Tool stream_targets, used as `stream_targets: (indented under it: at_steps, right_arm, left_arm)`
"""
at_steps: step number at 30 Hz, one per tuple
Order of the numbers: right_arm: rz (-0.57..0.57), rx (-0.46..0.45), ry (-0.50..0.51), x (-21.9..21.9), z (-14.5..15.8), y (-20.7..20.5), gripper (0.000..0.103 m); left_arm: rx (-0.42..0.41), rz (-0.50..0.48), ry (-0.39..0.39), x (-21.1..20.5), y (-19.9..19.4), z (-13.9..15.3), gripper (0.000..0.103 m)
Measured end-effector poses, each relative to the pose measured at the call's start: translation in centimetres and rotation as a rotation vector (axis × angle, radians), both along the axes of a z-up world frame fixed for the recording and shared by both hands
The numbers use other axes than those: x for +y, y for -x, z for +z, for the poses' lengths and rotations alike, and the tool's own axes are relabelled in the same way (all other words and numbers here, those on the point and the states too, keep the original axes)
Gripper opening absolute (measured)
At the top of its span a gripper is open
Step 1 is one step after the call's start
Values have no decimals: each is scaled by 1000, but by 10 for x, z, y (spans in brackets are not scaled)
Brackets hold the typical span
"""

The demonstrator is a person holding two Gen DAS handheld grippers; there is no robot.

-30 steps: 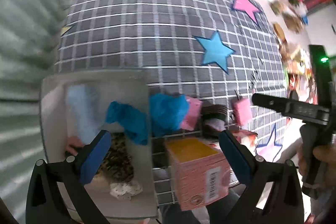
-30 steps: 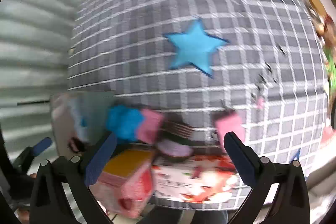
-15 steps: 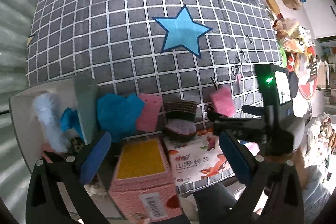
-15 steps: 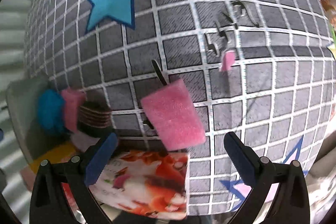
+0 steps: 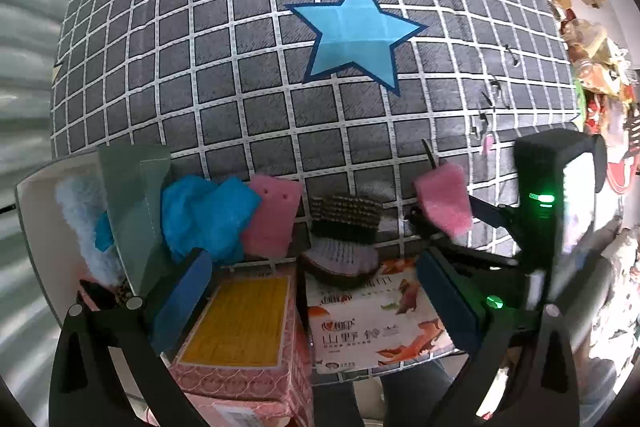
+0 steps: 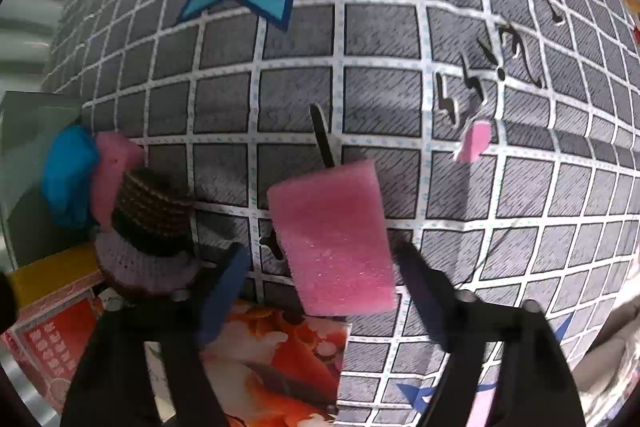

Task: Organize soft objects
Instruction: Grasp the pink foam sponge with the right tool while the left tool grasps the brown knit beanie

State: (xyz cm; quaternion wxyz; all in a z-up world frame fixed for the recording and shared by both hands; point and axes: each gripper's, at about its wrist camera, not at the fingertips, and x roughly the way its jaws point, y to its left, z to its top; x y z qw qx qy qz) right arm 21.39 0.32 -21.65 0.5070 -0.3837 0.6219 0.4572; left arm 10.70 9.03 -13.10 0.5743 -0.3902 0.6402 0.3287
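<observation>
The right gripper (image 6: 320, 267) was pointed steeply down at the grid-patterned mat (image 6: 380, 39), its jaws closing with a pink sponge block (image 6: 332, 239) between them; a gap was seen at each side, so the pads were not yet pressed on it. The block was lying on the mat beside a printed tissue pack (image 6: 272, 359). To its left a crocheted hat (image 6: 148, 235), a second pink sponge (image 6: 114, 167) and a blue cloth (image 6: 68, 179) were bunched together. A small pink scrap (image 6: 474, 141) was set well apart. The left gripper (image 5: 316, 291) was held spread wide over a pink box (image 5: 240, 331), nothing gripped. Beyond it a white bin (image 5: 36, 211) with fluffy items was seen at the mat's near left corner.
</observation>
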Motion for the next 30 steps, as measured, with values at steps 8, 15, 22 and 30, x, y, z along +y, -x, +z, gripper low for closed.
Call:
stream_targets:
  at_steps: [8, 15, 22, 30]
  right_arm:
    - [-179, 131, -48, -36, 20, -60, 51]
    - [-283, 207, -61, -70, 41, -94, 51]
    - [-347, 261, -95, -74, 49, -106, 51]
    - [-391, 274, -120, -90, 63, -115, 51]
  left_arm:
    - [83, -29, -6, -14, -26, -26, 103]
    - [165, -57, 39, -26, -45, -69, 103]
    - [237, -39, 106, -27, -41, -104, 91]
    - [163, -76, 40, -41, -41, -89, 39]
